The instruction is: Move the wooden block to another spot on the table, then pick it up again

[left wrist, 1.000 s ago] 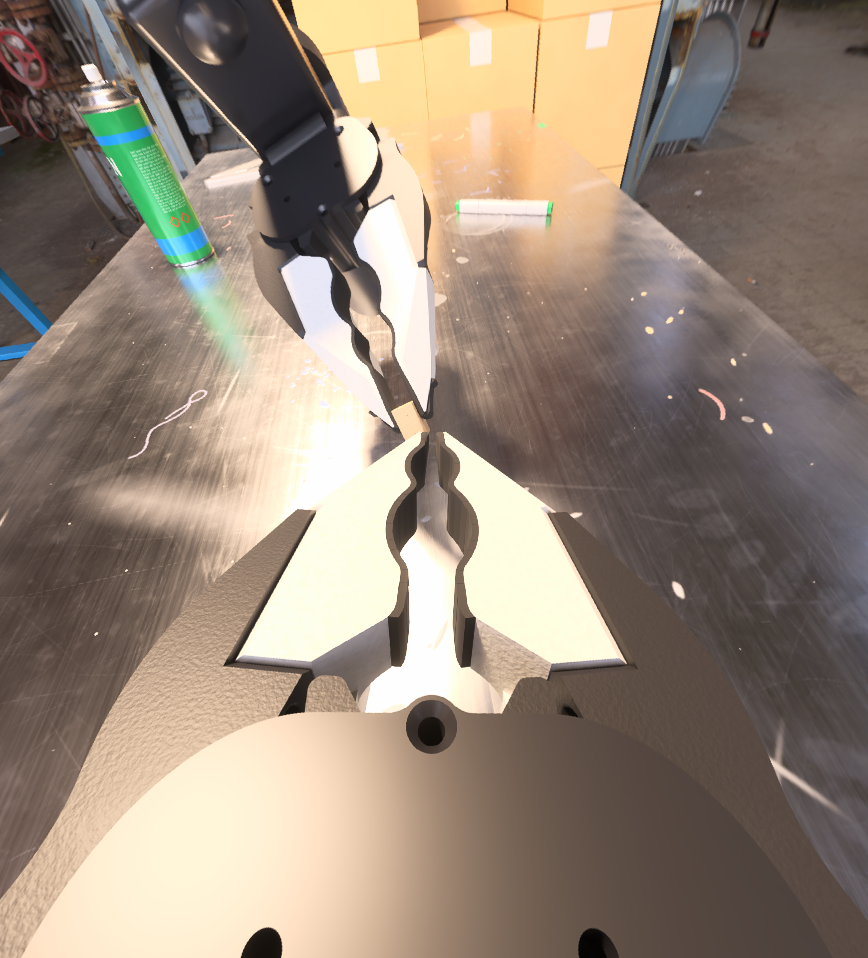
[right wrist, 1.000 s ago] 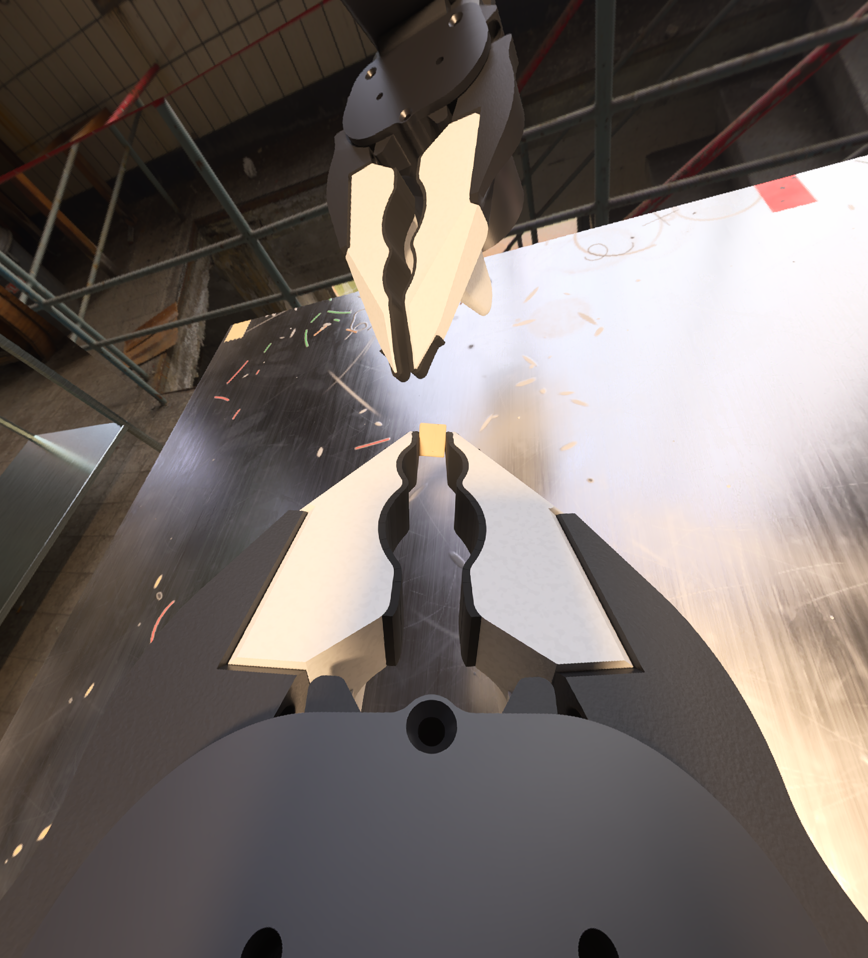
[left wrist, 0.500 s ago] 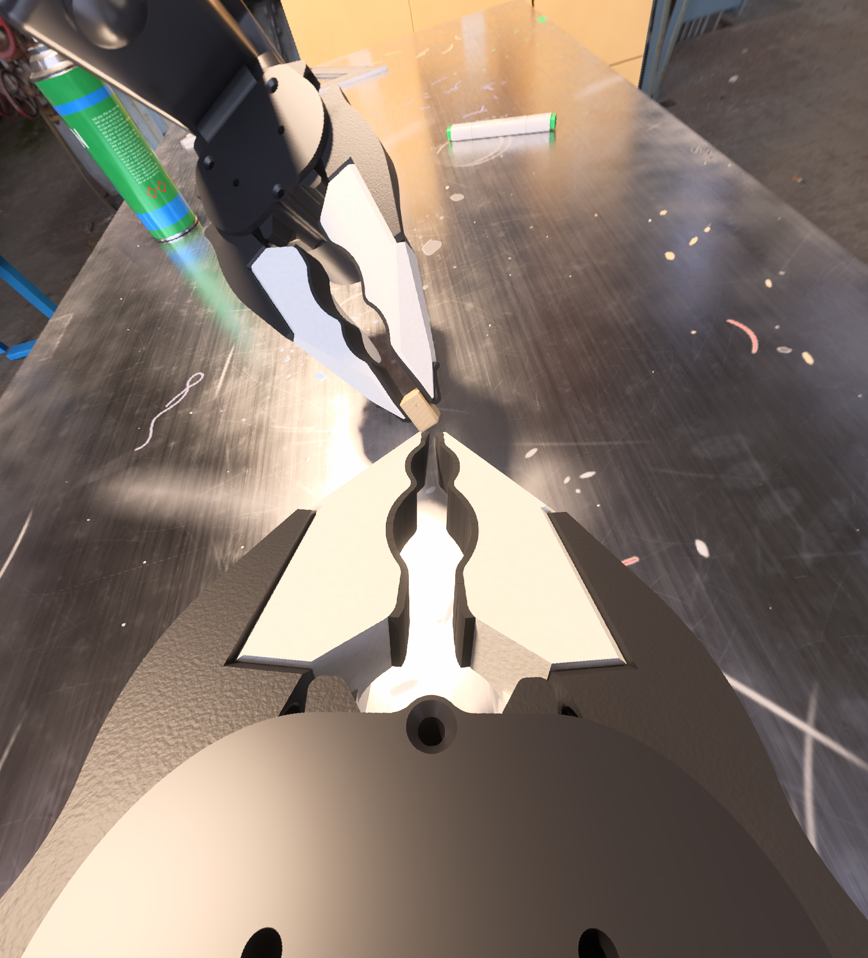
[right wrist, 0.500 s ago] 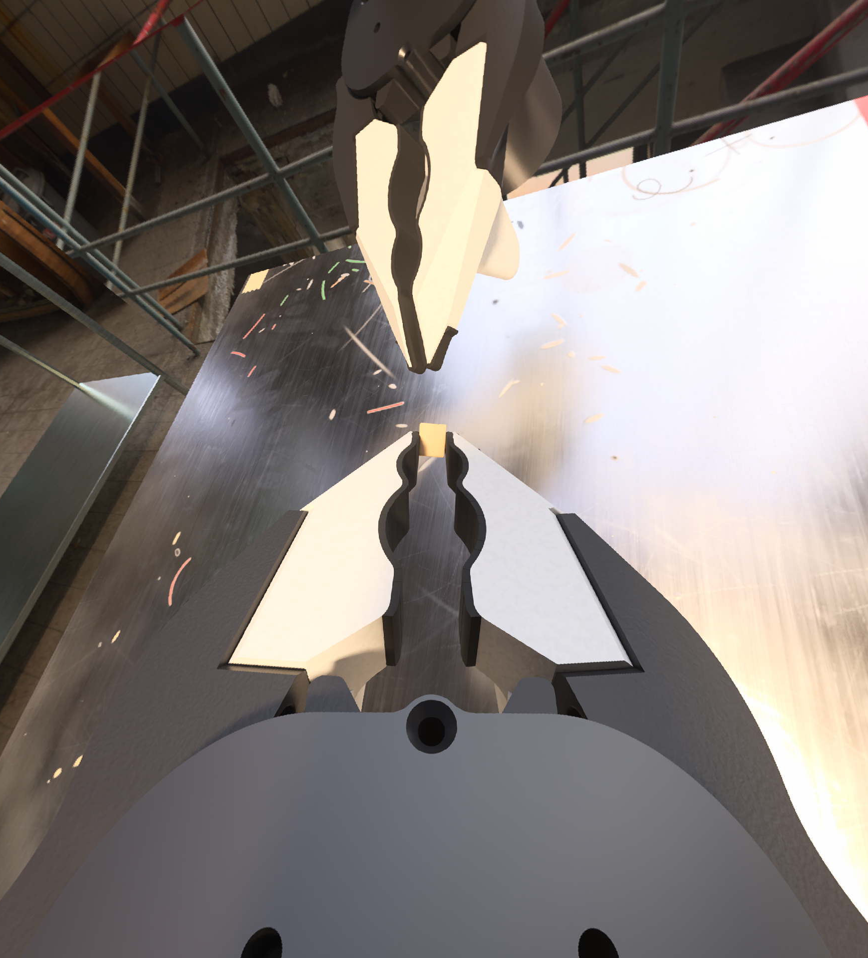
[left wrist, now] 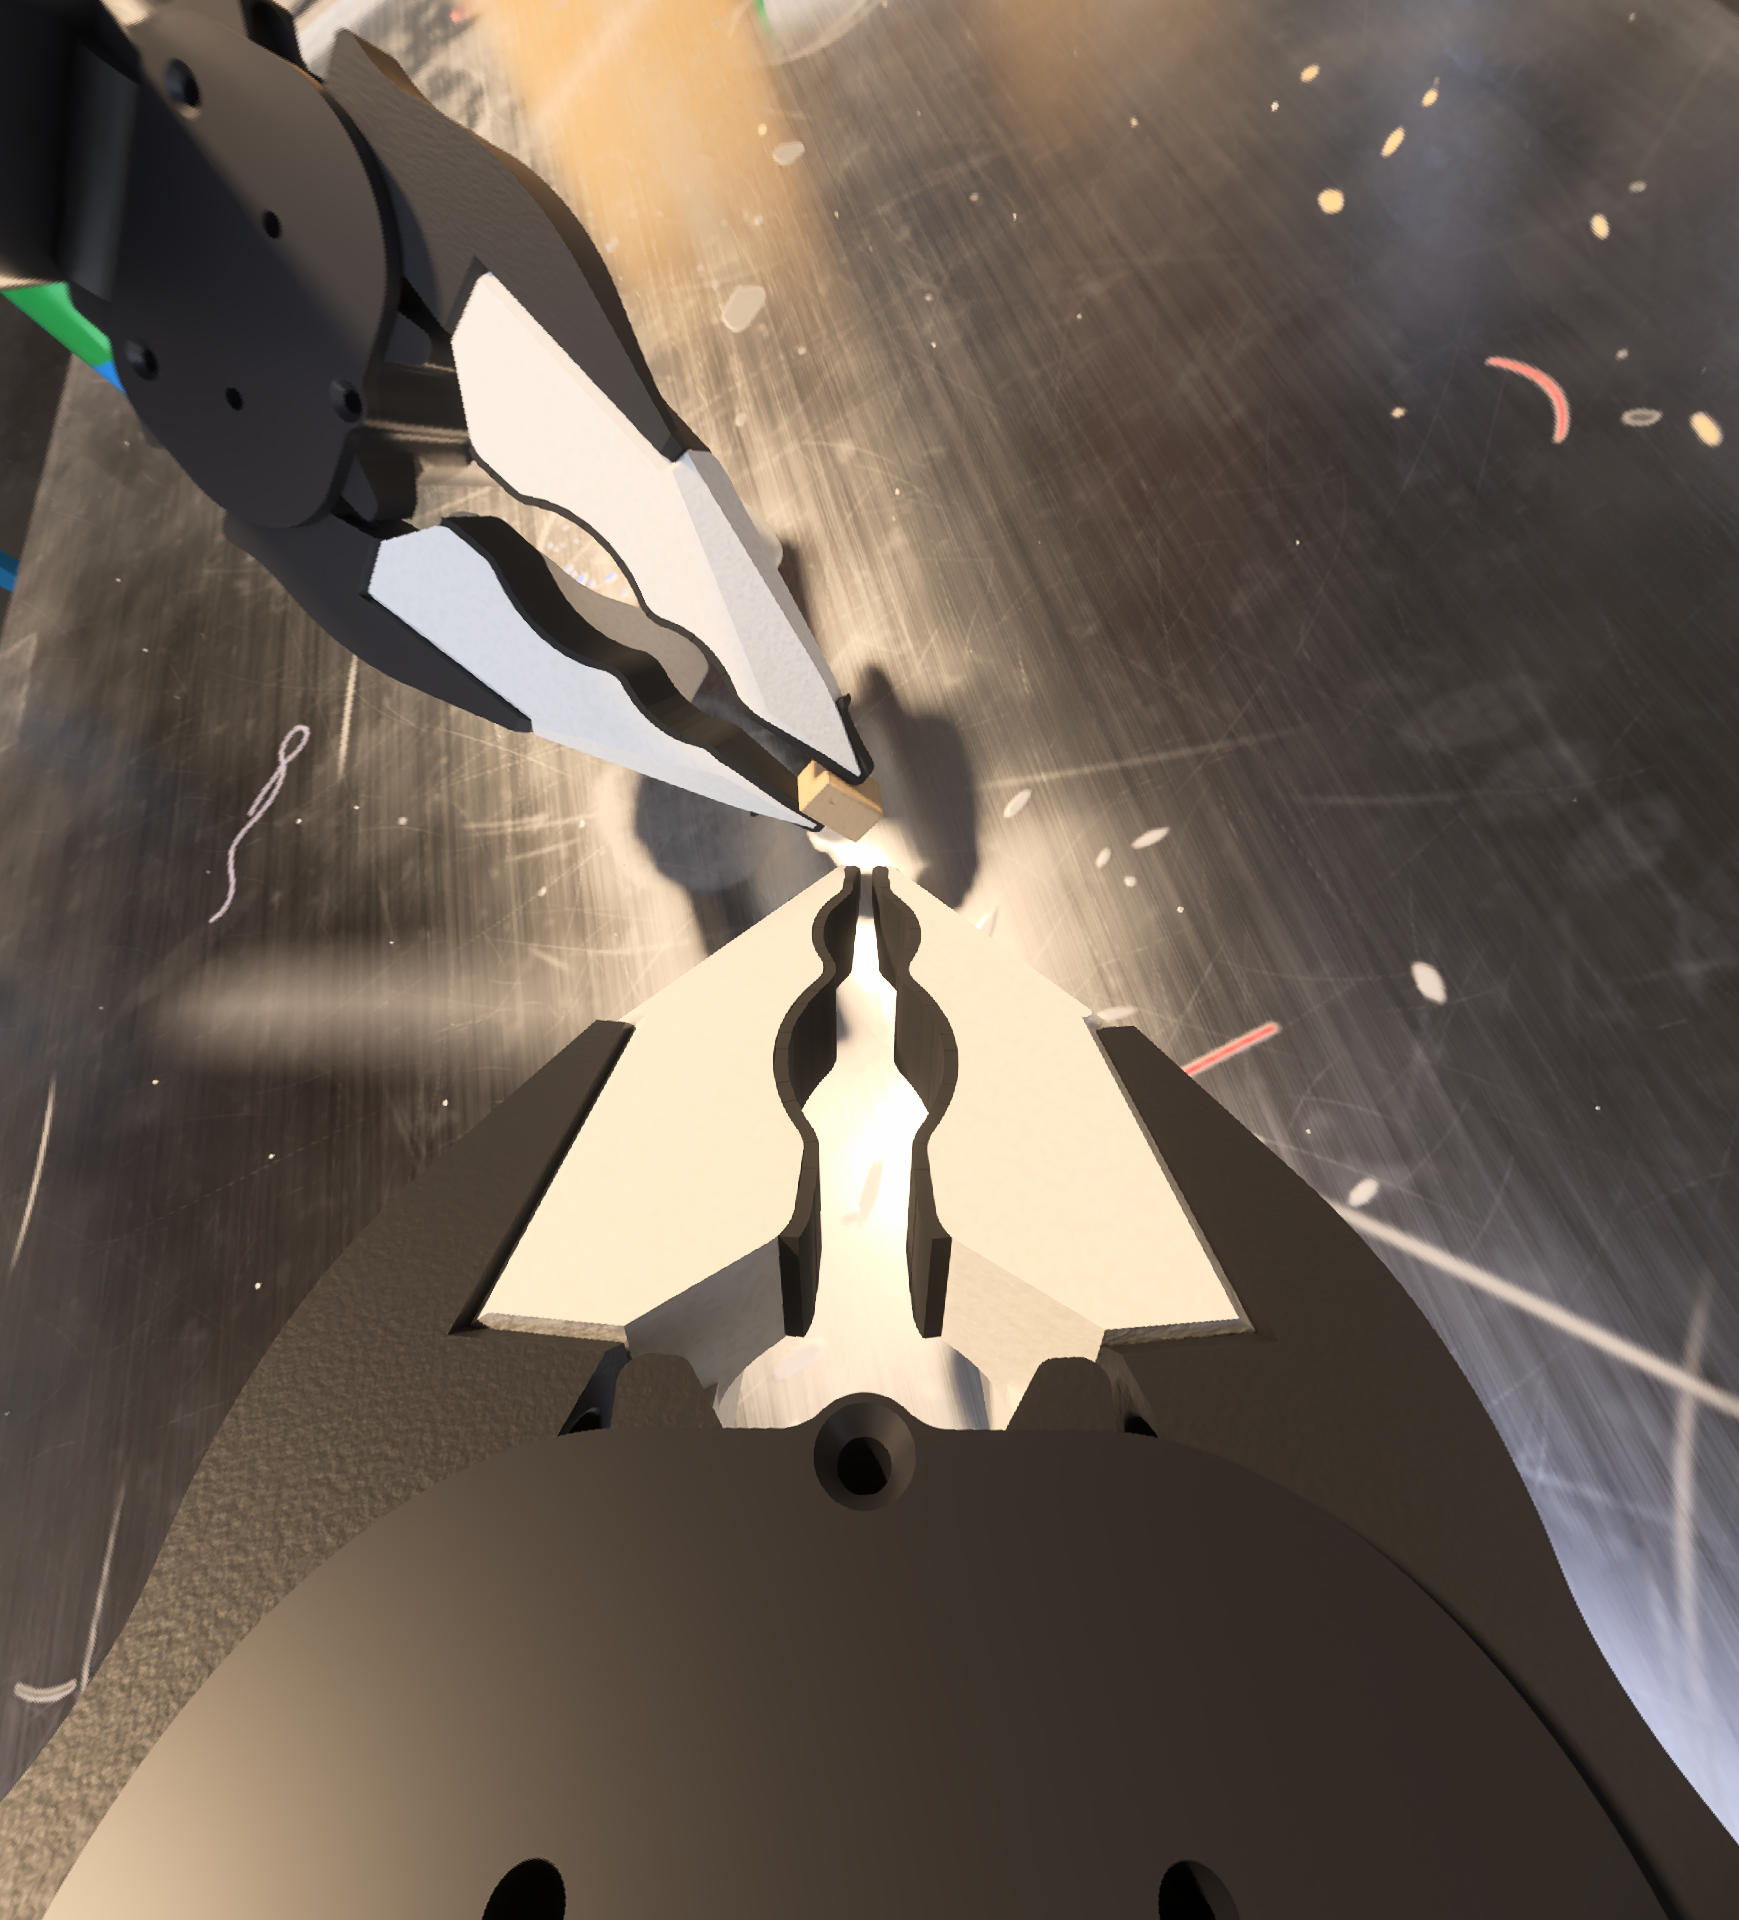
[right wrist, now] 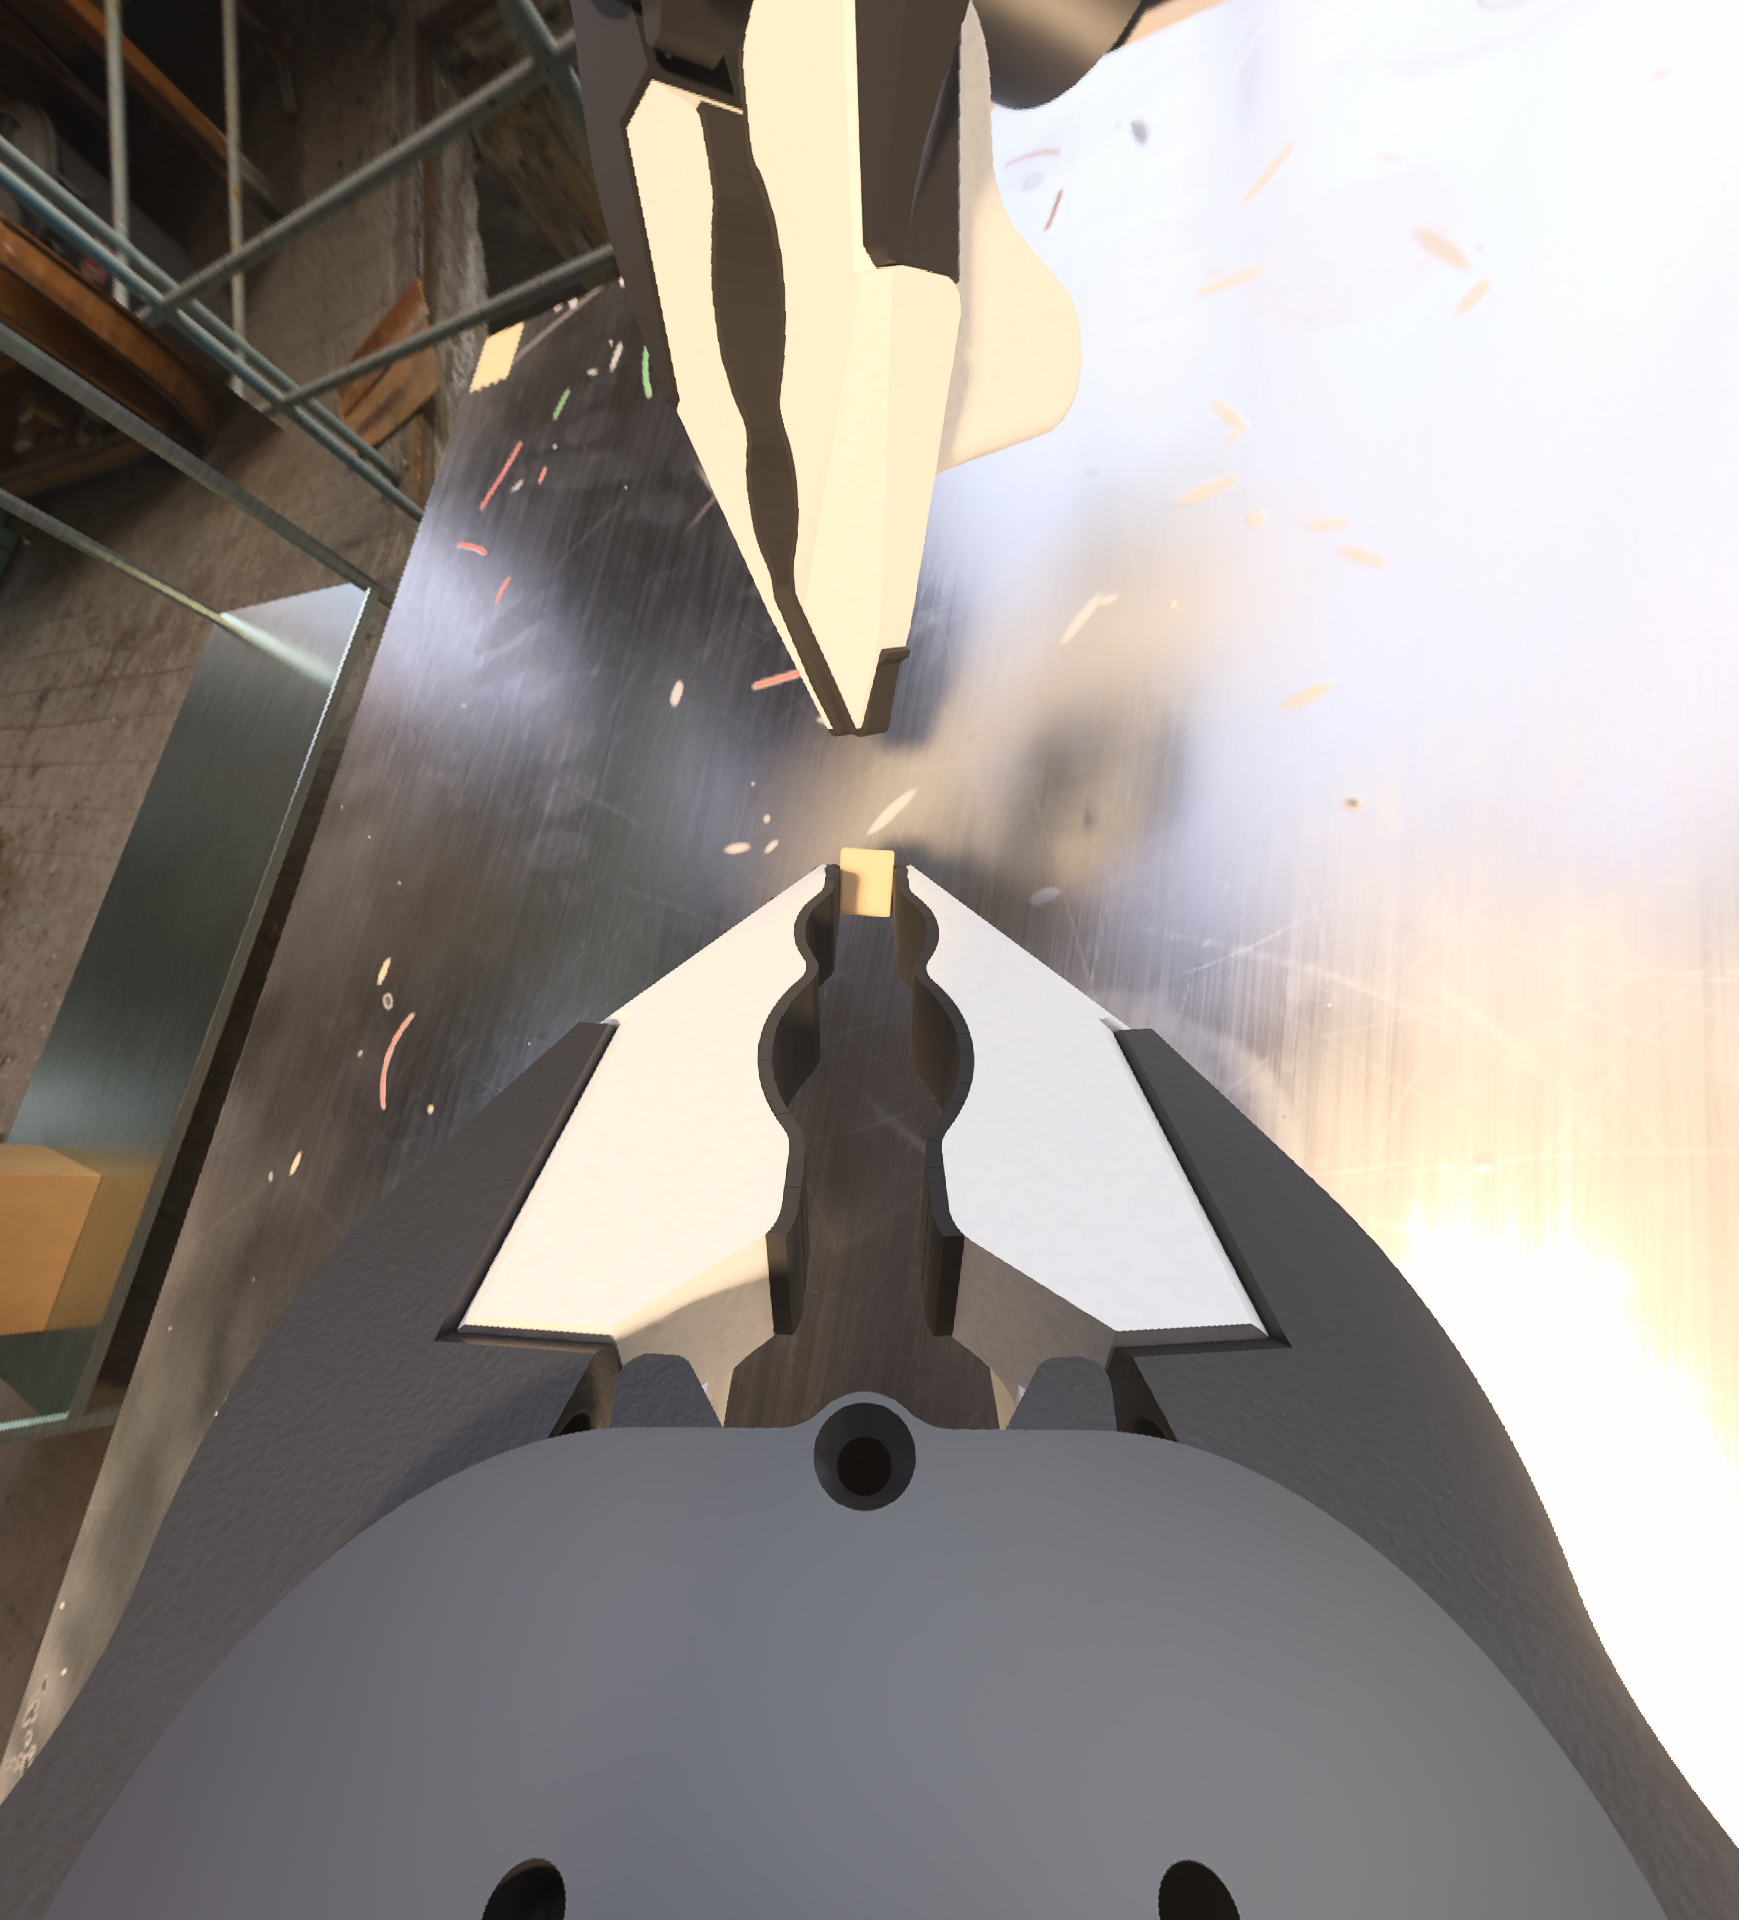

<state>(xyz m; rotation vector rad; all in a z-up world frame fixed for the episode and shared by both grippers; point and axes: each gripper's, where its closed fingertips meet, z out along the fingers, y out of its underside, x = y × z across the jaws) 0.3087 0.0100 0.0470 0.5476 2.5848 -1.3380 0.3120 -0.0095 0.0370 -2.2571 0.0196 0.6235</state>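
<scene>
The right gripper (right wrist: pixel 865 883) pinches the small wooden block (right wrist: pixel 865 881) at its very fingertips, above the scratched metal table (left wrist: pixel 1364 727). Just beside the block, the left gripper (left wrist: pixel 865 883) is nearly clenched and holds nothing. Glare hides the gap beneath the block, so it seems lifted. I judge a carry or re-pick is underway; which is unclear.
</scene>
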